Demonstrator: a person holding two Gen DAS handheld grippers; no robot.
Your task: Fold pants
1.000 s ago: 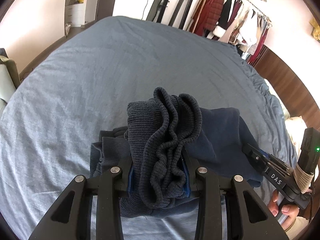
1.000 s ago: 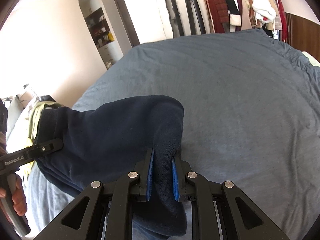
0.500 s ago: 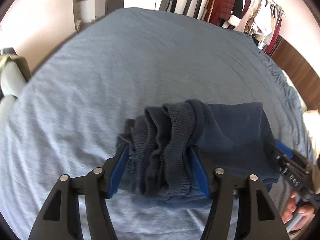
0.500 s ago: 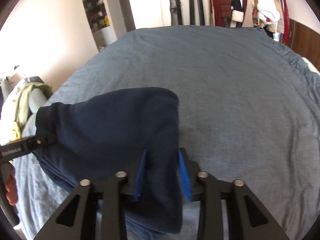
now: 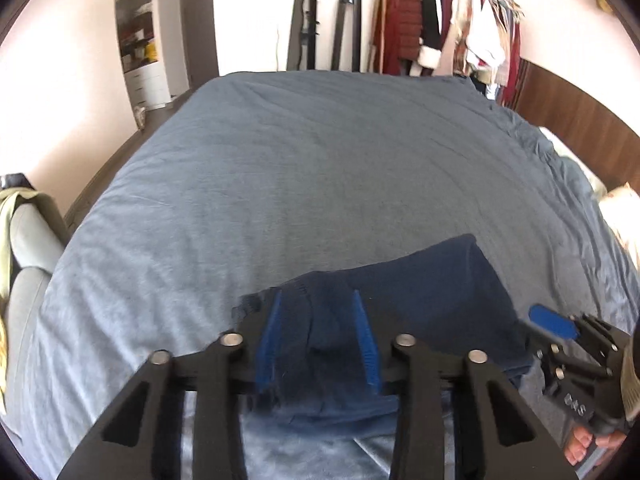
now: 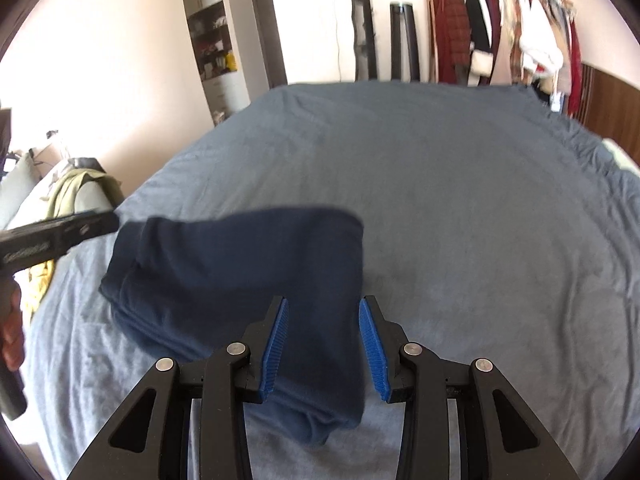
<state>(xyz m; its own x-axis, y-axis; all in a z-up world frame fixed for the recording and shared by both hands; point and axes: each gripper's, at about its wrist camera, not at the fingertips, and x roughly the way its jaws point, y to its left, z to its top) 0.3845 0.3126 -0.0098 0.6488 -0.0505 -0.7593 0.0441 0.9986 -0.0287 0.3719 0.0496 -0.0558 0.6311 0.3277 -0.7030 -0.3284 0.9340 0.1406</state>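
Note:
The dark navy pants (image 6: 240, 272) lie folded into a compact bundle on the blue bed cover (image 6: 460, 200). In the left wrist view the pants (image 5: 420, 300) show their ribbed end between the jaws. My left gripper (image 5: 318, 316) is open, its blue pads apart on either side of the ribbed end. My right gripper (image 6: 323, 320) is open, its pads standing wide on either side of the bundle's right end. The right gripper also shows in the left wrist view (image 5: 560, 332), and the left gripper shows at the left edge of the right wrist view (image 6: 60, 232).
The bed cover (image 5: 320, 160) stretches far ahead. A rack of hanging clothes (image 6: 500, 28) and a wooden headboard (image 5: 580, 128) stand at the back right. A grey chair with a yellow-green cloth (image 6: 68, 196) stands left of the bed.
Both grippers opened and let go of the pants. The bundle dropped flat onto the bed, and both grippers pulled back and tilted up.

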